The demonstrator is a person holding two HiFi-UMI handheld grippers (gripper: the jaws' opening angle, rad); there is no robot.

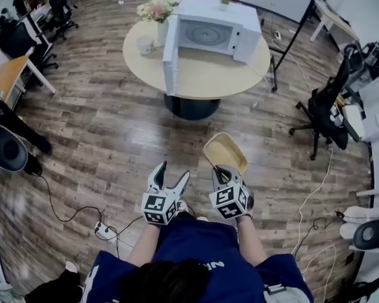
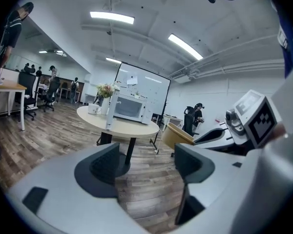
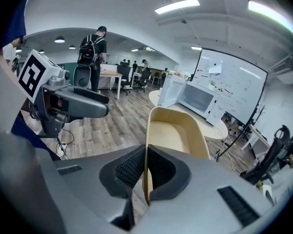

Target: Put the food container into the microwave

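A tan, empty food container (image 1: 225, 152) hangs over the wood floor, its near rim pinched by my right gripper (image 1: 222, 172). In the right gripper view the pads are shut on the container's (image 3: 173, 133) thin wall at the right gripper (image 3: 145, 172). My left gripper (image 1: 170, 177) is beside it, jaws spread, nothing between them; its own view shows only floor between the open left gripper (image 2: 146, 162). The white microwave (image 1: 210, 33) sits on the round table (image 1: 196, 74) ahead, its door (image 1: 170, 54) swung wide open toward me. In the left gripper view the container (image 2: 177, 135) shows at right.
A flower vase (image 1: 158, 12) and a white mug (image 1: 145, 45) stand left of the microwave. A black office chair (image 1: 322, 109) is at right, desks and chairs at far left. Cables and a power strip (image 1: 104, 232) lie on the floor near my feet. A whiteboard (image 3: 234, 89) stands behind the table.
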